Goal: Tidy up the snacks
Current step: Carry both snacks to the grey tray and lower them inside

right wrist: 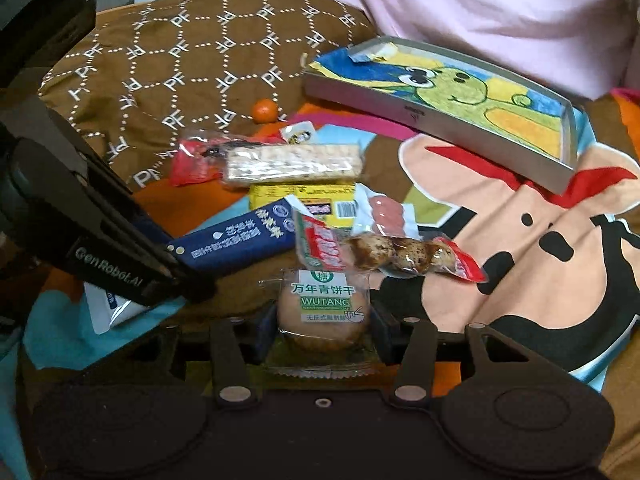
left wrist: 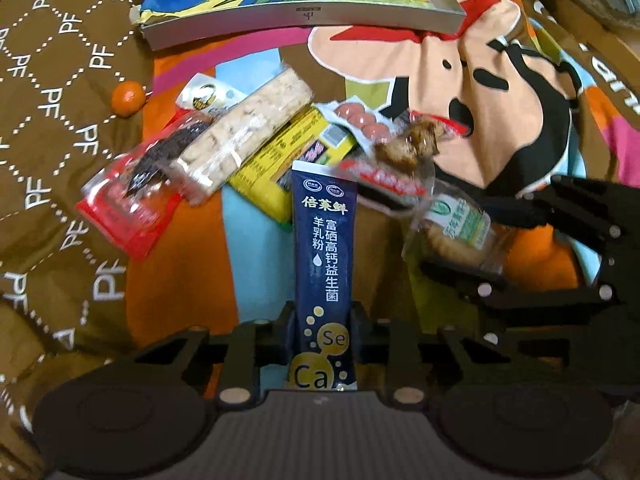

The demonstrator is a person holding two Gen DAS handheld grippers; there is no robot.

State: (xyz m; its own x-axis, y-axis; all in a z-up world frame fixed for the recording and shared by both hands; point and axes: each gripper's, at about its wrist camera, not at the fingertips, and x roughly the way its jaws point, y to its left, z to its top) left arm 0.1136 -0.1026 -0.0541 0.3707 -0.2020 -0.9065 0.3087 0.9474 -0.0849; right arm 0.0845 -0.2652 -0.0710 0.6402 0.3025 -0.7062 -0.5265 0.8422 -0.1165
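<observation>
My left gripper (left wrist: 324, 320) is shut on the lower end of a dark blue stick sachet (left wrist: 324, 256), which points away from me. In the right wrist view the same sachet (right wrist: 236, 240) juts out of the left gripper (right wrist: 188, 268). My right gripper (right wrist: 323, 332) is shut on a clear round biscuit packet (right wrist: 324, 308) with a green label. From the left wrist view that packet (left wrist: 456, 224) hangs tilted in the right gripper (left wrist: 476, 244). A grey tray (left wrist: 304, 20) (right wrist: 360, 98) lined with a cartoon drawing lies beyond the snacks.
Loose on the cartoon bedspread: a cracker pack (right wrist: 292, 160), a red packet (left wrist: 128, 204), a yellow box (right wrist: 304, 196), a sausage pack (right wrist: 384, 212) and a quail-egg packet (right wrist: 384, 252). A small orange (right wrist: 265, 111) rests against a brown pillow (right wrist: 180, 60). A white card (right wrist: 108, 312) lies under the left gripper.
</observation>
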